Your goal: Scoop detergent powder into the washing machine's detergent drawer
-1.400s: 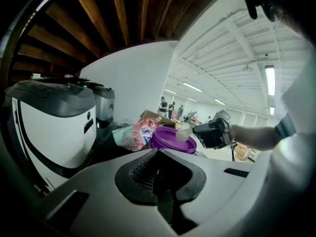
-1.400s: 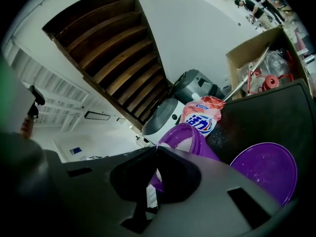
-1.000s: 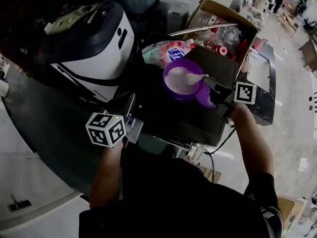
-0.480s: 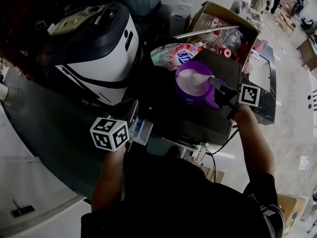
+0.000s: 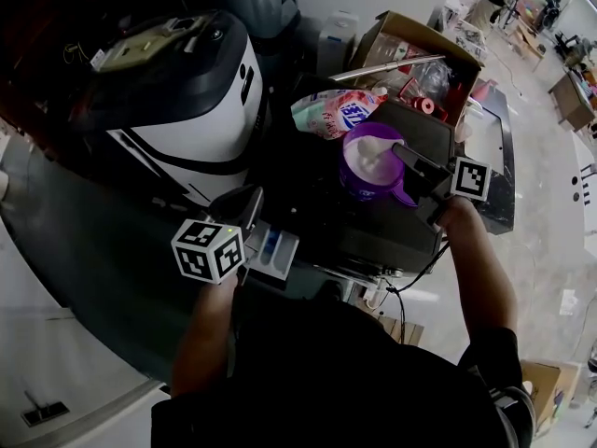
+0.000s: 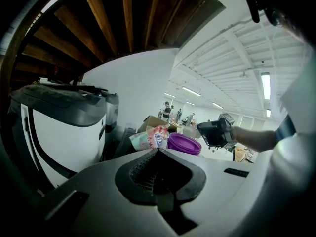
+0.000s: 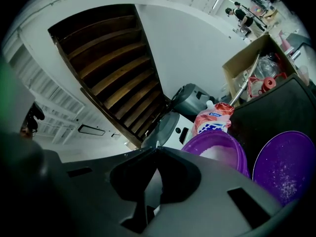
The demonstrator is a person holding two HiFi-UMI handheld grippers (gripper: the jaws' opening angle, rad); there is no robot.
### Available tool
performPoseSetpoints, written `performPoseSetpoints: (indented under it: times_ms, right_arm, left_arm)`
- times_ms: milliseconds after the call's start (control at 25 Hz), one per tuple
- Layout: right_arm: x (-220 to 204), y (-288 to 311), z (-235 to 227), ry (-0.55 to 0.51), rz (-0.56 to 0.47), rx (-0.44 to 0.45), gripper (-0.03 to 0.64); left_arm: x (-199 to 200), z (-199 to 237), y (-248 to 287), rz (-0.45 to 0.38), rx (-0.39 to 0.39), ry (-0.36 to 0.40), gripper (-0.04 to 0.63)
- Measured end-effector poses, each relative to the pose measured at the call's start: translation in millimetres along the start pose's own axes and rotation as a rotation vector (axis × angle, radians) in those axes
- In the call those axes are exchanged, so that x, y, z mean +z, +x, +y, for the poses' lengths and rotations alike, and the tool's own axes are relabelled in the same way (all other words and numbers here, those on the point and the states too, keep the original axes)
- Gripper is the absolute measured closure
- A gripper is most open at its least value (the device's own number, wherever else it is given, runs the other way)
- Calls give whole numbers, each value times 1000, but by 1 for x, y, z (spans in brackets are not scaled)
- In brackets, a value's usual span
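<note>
As I look down through the head view, the right gripper [image 5: 401, 152] reaches over the purple tub [image 5: 357, 190] of white powder [image 5: 364, 166], which stands on the dark top of the washing machine [image 5: 373, 236]. Its own camera shows the right gripper [image 7: 155, 149] pressed together on a thin pale handle, and from above I can see the white scoop [image 5: 375, 145] at its tip, down in the powder at the far side of the tub. The tub's purple lid [image 7: 284, 169] lies flat just beside the tub, dusted with grains. A pink detergent bag [image 5: 338, 110] lies behind the tub, and an open cardboard box [image 5: 420, 40] sits beyond that.

The detergent drawer [image 5: 272, 248] stands pulled out of the machine's front, white with a blue part inside. It is near me, well apart from the tub and scoop, and just beside the marker cube of the left gripper [image 5: 247, 203]. That gripper's tips point up past the drawer's left edge; I cannot tell whether they touch anything there. In its own view the left gripper [image 6: 158, 151] is pressed together with nothing between the jaws, looking across at the bag, the tub and the other gripper. A large white and grey appliance [image 5: 177, 91] fills the left.
</note>
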State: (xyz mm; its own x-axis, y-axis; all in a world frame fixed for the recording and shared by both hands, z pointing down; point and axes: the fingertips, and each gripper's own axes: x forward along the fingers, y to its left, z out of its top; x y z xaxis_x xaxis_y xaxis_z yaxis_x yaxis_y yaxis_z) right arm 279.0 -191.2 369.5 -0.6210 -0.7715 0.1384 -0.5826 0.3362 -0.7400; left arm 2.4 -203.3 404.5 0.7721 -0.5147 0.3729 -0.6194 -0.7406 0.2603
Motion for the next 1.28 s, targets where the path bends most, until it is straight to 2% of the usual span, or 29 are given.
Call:
performPoseSetpoints:
  times_ms: [520, 920, 1280]
  right_arm:
    - [-7, -8, -10, 47, -38, -55, 600]
    - [-17, 17, 32, 28, 0, 43, 600]
    - [-56, 45, 69, 54, 57, 126, 600]
  left_arm:
    - [-11, 7, 1, 27, -39, -15, 588]
    - [-18, 17, -9, 12, -24, -48, 588]
    - [-28, 28, -26, 3, -15, -77, 588]
